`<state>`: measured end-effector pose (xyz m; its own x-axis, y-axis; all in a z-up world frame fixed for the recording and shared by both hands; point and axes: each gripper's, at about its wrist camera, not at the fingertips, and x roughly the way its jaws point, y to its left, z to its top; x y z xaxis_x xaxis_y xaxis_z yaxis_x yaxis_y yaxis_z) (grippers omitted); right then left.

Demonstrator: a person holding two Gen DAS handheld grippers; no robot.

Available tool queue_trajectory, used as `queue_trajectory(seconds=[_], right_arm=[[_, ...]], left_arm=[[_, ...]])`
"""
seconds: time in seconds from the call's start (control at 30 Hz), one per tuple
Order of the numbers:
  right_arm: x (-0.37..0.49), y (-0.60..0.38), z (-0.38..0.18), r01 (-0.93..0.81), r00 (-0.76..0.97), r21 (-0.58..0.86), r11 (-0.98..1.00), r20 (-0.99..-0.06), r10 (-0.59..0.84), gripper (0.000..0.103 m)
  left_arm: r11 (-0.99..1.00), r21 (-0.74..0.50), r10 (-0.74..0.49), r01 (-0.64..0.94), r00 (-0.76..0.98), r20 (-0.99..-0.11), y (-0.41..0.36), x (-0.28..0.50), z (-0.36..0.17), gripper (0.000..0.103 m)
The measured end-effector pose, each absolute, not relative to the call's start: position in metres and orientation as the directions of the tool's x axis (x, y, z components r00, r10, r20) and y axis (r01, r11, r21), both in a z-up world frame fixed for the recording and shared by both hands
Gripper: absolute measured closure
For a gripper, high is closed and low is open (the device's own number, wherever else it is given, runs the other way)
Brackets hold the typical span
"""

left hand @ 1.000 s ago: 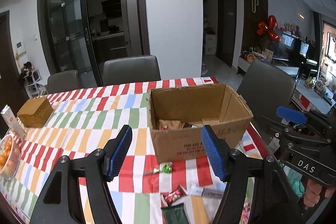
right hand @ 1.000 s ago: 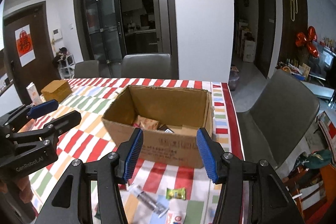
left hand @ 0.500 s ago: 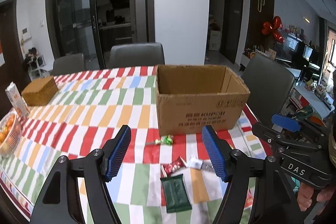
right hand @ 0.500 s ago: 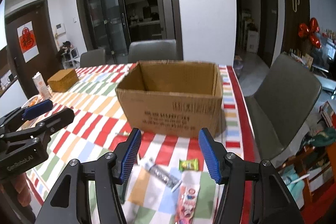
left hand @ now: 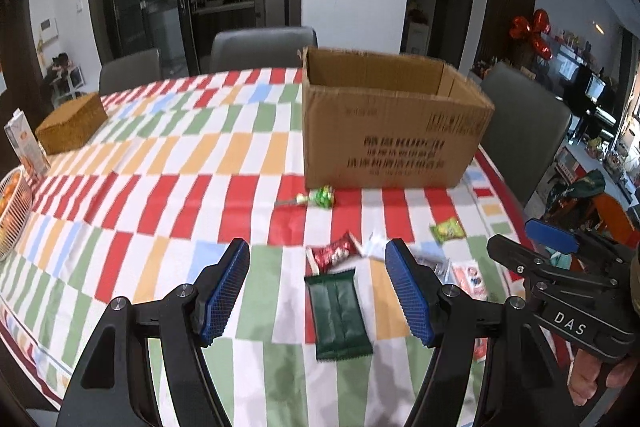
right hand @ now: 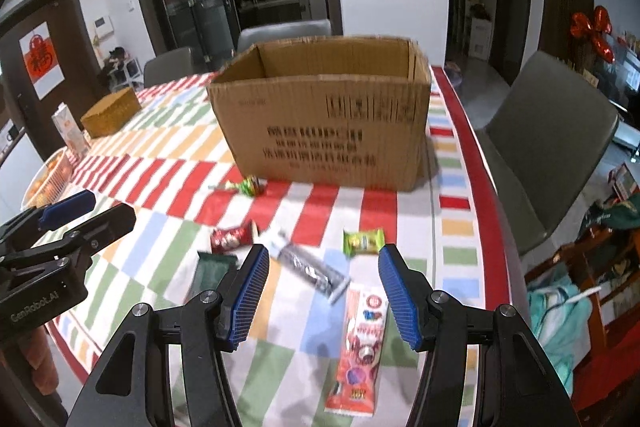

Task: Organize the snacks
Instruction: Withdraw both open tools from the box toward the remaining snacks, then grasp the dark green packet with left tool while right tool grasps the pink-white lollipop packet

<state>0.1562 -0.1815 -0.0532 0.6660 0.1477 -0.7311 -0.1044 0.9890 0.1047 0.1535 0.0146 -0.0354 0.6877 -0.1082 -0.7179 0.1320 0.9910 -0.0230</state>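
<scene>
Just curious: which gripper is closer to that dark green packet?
Left. The left gripper hovers open right over the dark green packet; the right gripper sits off to the packet's right, open.

light: even, indoor daylight | blur: slight motion smear | edges: fisheye bending, dark corners

Snack packets (right hand: 357, 343) lie before the cardboard box (right hand: 324, 131).

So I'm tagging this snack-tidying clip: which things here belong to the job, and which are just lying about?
Belongs to the job:
cardboard box
dark green packet
red candy
green lollipop
yellow-green packet
silver packet
long red packet

Just lying about:
wicker box
carton
fruit basket
</scene>
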Motion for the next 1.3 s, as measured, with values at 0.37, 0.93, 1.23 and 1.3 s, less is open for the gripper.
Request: queue_trajectory(seconds=[0.37, 0.93, 1.23, 1.3], right_arm=[[0.149, -0.182, -0.097, -0.075, 0.567, 0.109, 0.991, -0.813, 0.132, 0.045], [0.153, -0.194, -0.138, -0.009, 0.473, 0.090, 0.996, -0.877, 0.084, 0.045], [0.160, -0.194, -0.147, -0.009, 0.465, 0.082, 0.997, -0.882, 0.077, 0.045], [0.162, -0.195, -0.150, -0.005, 0.458, 0.084, 0.996, -0.885, 0.076, 0.045]], left_arm=[[0.991, -0.032, -0.106, 0.133, 0.604, -0.790, 0.012, 0.156, -0.077, 0.033], [0.988, -0.029, -0.100, 0.151, 0.485, -0.869, 0.002, 0.170, -0.133, 0.033], [0.988, -0.019, -0.089, 0.156, 0.457, -0.885, -0.004, 0.186, -0.149, 0.034], [0.987, -0.014, -0.087, 0.161, 0.452, -0.888, -0.007, 0.190, -0.152, 0.034]])
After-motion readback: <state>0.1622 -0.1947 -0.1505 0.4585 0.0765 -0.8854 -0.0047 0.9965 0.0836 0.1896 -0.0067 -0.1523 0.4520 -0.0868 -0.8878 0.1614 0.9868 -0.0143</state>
